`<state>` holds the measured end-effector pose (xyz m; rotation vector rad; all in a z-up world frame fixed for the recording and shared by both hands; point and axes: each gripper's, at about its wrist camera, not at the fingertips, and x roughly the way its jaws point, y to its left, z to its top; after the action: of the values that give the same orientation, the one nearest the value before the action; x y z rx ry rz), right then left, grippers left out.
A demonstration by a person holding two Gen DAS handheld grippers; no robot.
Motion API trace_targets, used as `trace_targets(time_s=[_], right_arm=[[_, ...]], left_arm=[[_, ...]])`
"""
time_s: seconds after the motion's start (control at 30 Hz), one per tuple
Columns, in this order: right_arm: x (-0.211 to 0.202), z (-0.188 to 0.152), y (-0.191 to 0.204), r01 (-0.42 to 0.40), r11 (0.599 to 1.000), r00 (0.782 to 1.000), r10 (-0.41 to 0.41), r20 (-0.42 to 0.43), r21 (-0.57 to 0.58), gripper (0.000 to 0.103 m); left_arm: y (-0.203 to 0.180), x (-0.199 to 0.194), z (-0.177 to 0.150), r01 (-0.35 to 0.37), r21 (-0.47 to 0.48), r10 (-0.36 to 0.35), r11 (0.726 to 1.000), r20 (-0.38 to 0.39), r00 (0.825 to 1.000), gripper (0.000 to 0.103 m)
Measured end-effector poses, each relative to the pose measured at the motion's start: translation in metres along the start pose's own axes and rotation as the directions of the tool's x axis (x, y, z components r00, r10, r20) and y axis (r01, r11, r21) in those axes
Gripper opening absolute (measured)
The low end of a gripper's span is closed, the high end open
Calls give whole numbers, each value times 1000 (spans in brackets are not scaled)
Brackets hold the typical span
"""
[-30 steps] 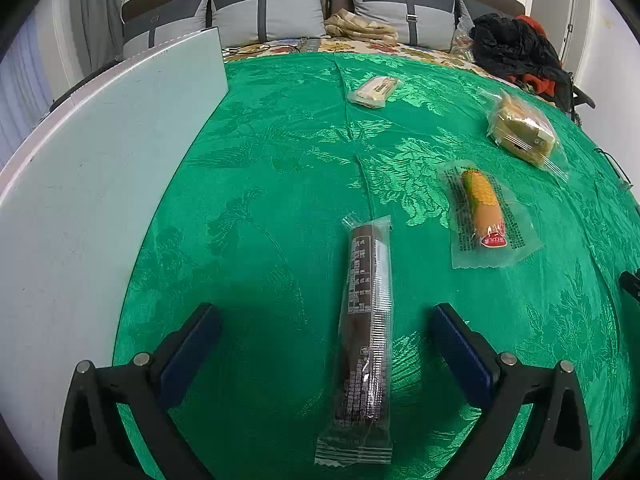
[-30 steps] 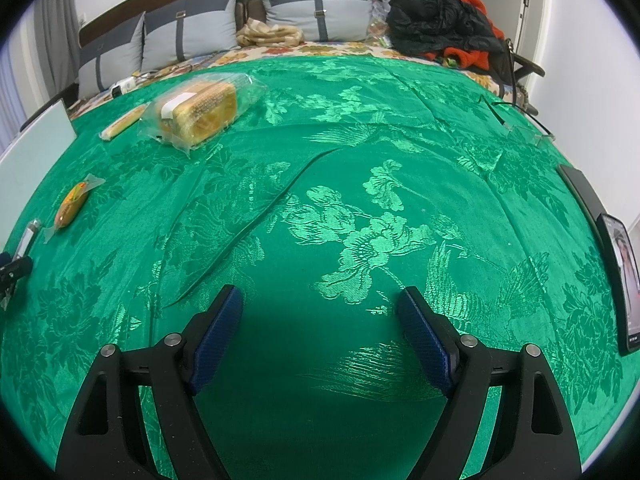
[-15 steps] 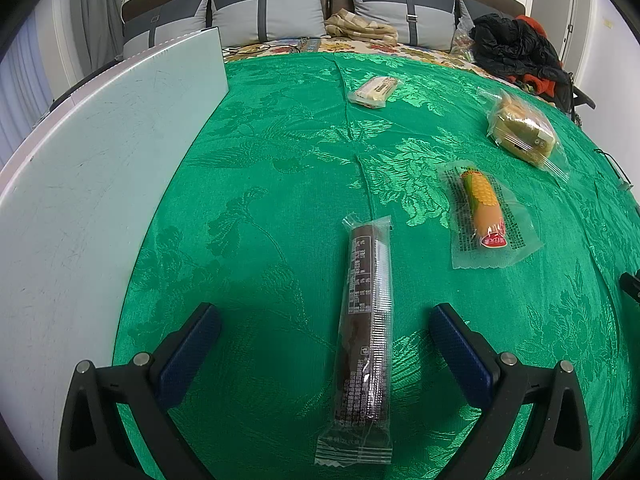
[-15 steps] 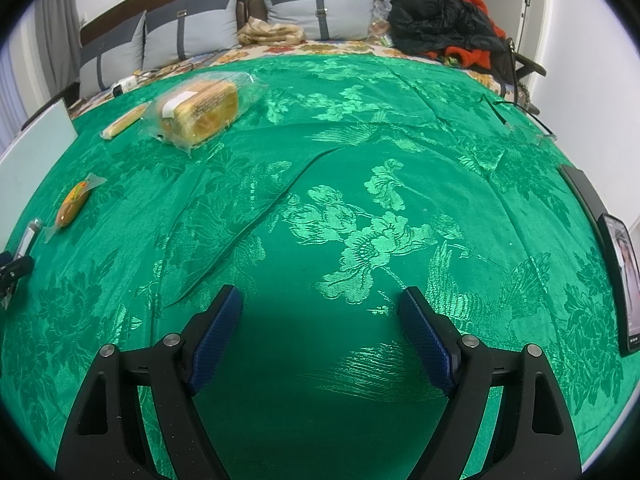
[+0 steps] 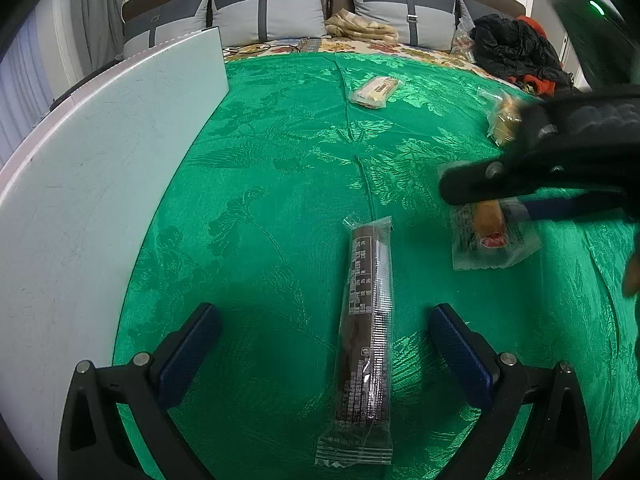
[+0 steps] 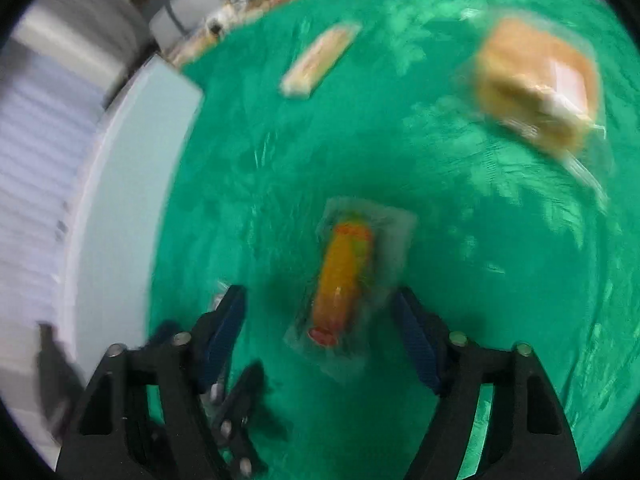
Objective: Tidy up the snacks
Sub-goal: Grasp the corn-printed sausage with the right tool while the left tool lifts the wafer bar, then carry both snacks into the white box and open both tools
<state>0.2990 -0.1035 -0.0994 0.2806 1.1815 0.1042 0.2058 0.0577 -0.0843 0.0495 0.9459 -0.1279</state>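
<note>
Each claw [image 5: 324,344] is black plastic with blue pads [image 5: 460,356] and silver screws.

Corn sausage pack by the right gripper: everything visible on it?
The corn sausage pack is a clear, flat, crinkled plastic wrapper holding a yellow-orange stick with a red mark at its near end and greenish print at the far end. It lies flat on the green cloth, lengthwise between the right gripper fingers. The jaws are closing, pads not yet touching it. The view is motion-blurred, so print is unreadable.
</note>
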Motion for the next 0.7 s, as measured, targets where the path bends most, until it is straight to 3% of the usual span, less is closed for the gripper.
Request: trace_targets(time_s=[0.03, 0.1, 0.17, 0.2, 0.23, 0.27, 0.3, 0.37, 0.5, 0.6, 0.7], right_arm=[[5, 1, 7, 45, 998, 998, -47, -30, -41, 24], [5, -3, 3, 4, 1000, 998, -5, -60, -14, 23], [-5, -12, -7, 29, 999, 999, -30, -41, -15, 23], [-14, -17, -15, 22, 1000, 999, -22, -23, -1, 23], [-25, -22, -24, -8, 1000, 1000, 9, -6, 24, 23], [-34, -27, -31, -32, 998, 999, 32, 8, 45, 23], [-43, -31, -37, -50, 997, 999, 48, 23, 59, 23], [-66, -43, -48, -91, 992, 995, 86, 58, 83, 23], [-103, -56, -52, -117, 988, 990, 109, 89, 98, 23], [-128, -54, -27, -151, 987, 983, 144, 118, 52, 23], [-156, -45, 34, -227, 972, 961, 232, 151, -54, 23]], left_arm=[[0, 0, 0, -1, 3, 1, 1000, -5, 1000, 103], [1, -1, 3, 7, 8, -6, 1000, -43, 999, 101], [0, -6, 3, 8, 4, -8, 1000, -53, 999, 86], [-2, -9, 3, 14, 12, -13, 1000, -49, 999, 67], [-5, -12, 4, 23, 28, -21, 999, -48, 999, 38], [-7, -13, 5, 35, 38, -33, 999, -53, 998, 24], [-9, -14, 6, 55, 42, -52, 998, -70, 996, 18], [-6, -19, 4, 112, -4, -112, 994, -85, 990, 17], [9, -56, -1, 214, -132, -217, 968, -7, 976, 17], [29, -100, 2, 290, -209, -279, 934, 81, 957, 17], [68, -147, 7, 316, -262, -277, 912, 178, 944, 17]])
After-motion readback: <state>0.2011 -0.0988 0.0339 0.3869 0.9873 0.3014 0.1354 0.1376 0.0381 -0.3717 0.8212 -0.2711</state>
